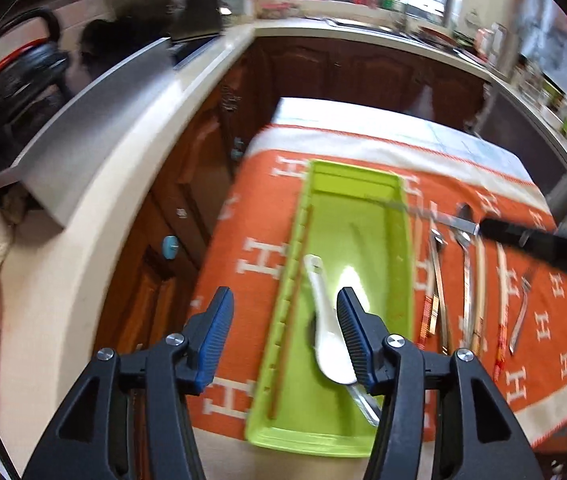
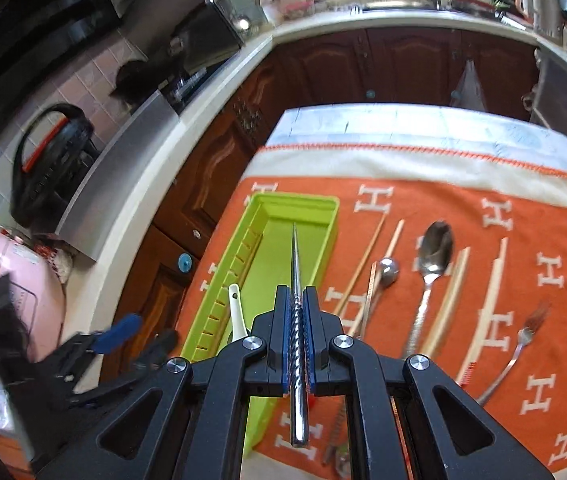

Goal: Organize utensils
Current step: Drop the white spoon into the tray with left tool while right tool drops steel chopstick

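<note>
A lime green tray [image 1: 357,178] [image 2: 295,200] lies on the orange cloth. In it rest a white ceramic spoon [image 1: 329,344] [image 2: 235,312] and a thin brown chopstick [image 1: 297,280] along its left wall. My left gripper [image 1: 285,300] [image 2: 143,338] hovers open above the tray's near half, nothing between its pads. My right gripper [image 2: 296,296] [image 1: 543,248] is shut on a twisted steel chopstick [image 2: 294,248] [image 1: 423,212], whose tip reaches over the tray. To the right on the cloth lie wooden chopsticks [image 2: 363,264], a small spoon [image 2: 388,270], a large spoon [image 2: 435,248] and a fork [image 2: 523,336].
The orange H-patterned cloth [image 2: 523,208] covers a small table. A pale L-shaped counter [image 1: 131,168] with dark wood cabinets [image 2: 403,68] runs along the left and back. A black appliance [image 2: 51,160] and a pink object [image 2: 23,280] stand on the left.
</note>
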A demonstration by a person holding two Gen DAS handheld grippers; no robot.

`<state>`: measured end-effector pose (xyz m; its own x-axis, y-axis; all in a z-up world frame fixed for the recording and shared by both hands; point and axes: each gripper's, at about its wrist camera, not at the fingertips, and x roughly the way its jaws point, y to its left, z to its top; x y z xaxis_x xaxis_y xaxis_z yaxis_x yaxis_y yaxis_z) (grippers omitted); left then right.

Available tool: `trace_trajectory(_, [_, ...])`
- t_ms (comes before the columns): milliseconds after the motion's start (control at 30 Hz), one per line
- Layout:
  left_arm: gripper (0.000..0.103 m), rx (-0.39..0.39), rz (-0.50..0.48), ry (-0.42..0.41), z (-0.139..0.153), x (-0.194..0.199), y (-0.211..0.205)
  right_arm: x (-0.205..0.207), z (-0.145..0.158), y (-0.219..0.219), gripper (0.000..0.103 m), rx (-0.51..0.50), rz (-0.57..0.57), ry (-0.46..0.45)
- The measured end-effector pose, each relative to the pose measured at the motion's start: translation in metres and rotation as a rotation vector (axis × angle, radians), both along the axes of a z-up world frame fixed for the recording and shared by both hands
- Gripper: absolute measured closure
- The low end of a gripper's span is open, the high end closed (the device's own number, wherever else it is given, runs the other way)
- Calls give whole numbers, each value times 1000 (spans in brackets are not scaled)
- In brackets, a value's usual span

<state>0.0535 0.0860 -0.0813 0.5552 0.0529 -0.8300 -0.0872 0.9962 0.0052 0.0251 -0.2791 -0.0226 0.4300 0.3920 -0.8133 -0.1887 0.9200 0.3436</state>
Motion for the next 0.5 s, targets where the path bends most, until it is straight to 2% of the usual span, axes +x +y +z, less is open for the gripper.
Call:
trace_trajectory(300, [51,-52,82,34,-13,-1,29,11,-67,50,96,13,82,206])
trace_trajectory(500, [51,-69,74,47,-20,-2,28,4,-71,51,93,19,105,212])
